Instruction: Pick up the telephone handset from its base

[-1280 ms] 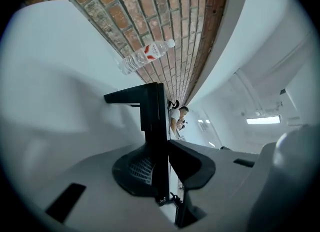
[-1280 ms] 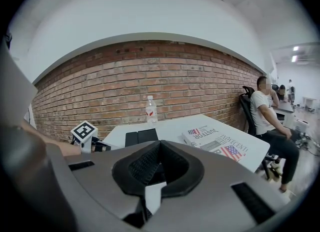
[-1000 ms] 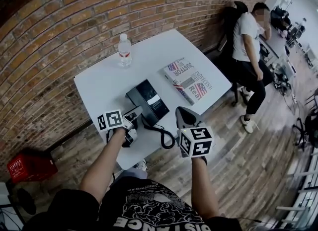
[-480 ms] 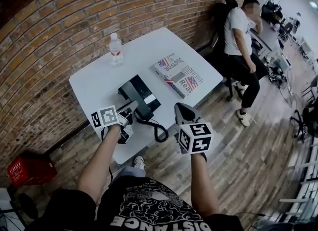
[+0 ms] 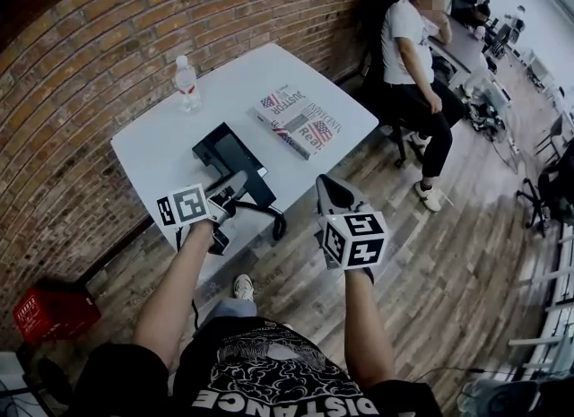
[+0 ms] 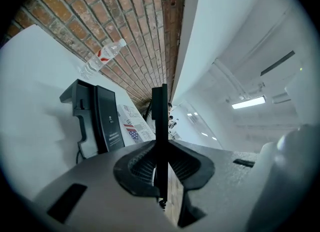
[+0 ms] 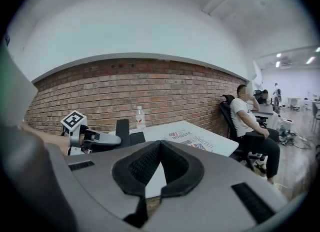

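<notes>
Left hand-held gripper (image 5: 238, 180), matte grey plastic with ribbed black pads, is clamped on the telephone handset (image 6: 159, 126). From the left gripper view the handset is a thin black bar standing edge-on between the pads. It is off the base and held above the desk's near edge. Right hand-held gripper (image 5: 323, 184) is closed tip to tip with nothing in it, out over the floor beside the desk. Each carries a white cube printed with black square markers.

Phone base (image 5: 224, 151) is a black glossy wedge-shaped slab; its grey notched cradle is empty. A small label on it is too small to read. Coiled black cord (image 5: 273, 222) loops off the desk edge.

Desk (image 5: 152, 151) has a smooth white rectangular top and sits against a red brick wall (image 5: 108, 39). Water bottle (image 5: 186, 83) is clear plastic with a white cap and red label, upright near the wall. A flat book or box (image 5: 296, 119) has a stars-and-stripes print; "JUSTFOR" and "Real" are readable. Floor (image 5: 448, 254) is wood plank. Red plastic crate (image 5: 54, 308) has white lettering, unreadable.
</notes>
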